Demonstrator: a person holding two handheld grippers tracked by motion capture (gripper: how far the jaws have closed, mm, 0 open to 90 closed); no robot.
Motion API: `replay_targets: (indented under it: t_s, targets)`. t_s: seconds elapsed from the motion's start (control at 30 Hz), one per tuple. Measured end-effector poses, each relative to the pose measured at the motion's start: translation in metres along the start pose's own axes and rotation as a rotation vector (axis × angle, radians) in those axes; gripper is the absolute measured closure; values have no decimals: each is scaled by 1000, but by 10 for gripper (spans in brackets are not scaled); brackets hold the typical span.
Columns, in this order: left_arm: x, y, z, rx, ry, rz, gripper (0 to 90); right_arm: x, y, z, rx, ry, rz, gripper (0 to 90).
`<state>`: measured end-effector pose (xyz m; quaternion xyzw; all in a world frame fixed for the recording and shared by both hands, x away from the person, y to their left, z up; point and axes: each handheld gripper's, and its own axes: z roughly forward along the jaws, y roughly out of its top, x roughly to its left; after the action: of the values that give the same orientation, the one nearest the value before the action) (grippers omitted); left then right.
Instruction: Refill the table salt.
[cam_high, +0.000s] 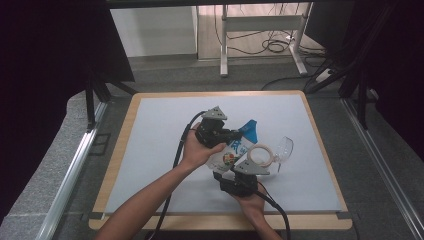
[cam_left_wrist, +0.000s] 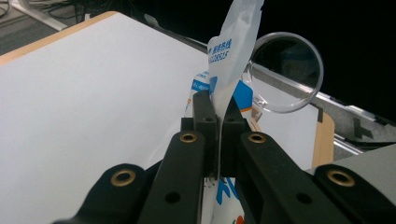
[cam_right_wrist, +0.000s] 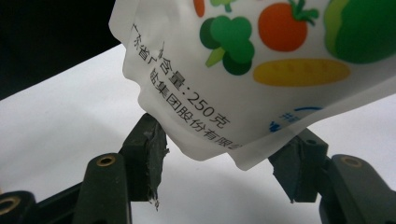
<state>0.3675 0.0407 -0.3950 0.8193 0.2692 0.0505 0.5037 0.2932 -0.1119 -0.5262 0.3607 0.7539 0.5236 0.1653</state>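
Note:
A white and blue pouch (cam_high: 236, 146) printed with vegetables is held up over the white mat (cam_high: 160, 145) between both grippers. My left gripper (cam_high: 238, 134) comes in from the left and is shut on the pouch's thin side seam (cam_left_wrist: 233, 42); the jaws (cam_left_wrist: 217, 105) meet on the film. From the near side, my right gripper (cam_high: 229, 169) holds the lower end of the pouch (cam_right_wrist: 261, 56). That gripper (cam_right_wrist: 224, 140) has its pads set apart against either side of the pouch's bottom corner.
A clear round plastic container (cam_high: 283, 149) with a pale ring (cam_high: 261, 155) at its mouth lies just right of the pouch; it appears behind the pouch as a clear disc (cam_left_wrist: 287, 70). The mat's wooden border (cam_high: 119, 150) runs around it. Dark curtains and a desk frame (cam_high: 260, 30) stand beyond.

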Motion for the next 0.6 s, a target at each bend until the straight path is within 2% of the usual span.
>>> replay_targets:
  t_s: [0.1,0.3,0.6]
  targets:
    - [-2,1,2,9,4,5,900,2,1,-1,-6,-11,-12,412]
    - [-6,4,7,24,5,13,900,1,0,-1,-10,-15,1,412]
    - [-10,10,10,43,14,33,900,2,0,-3,-30,-15,-5,426]
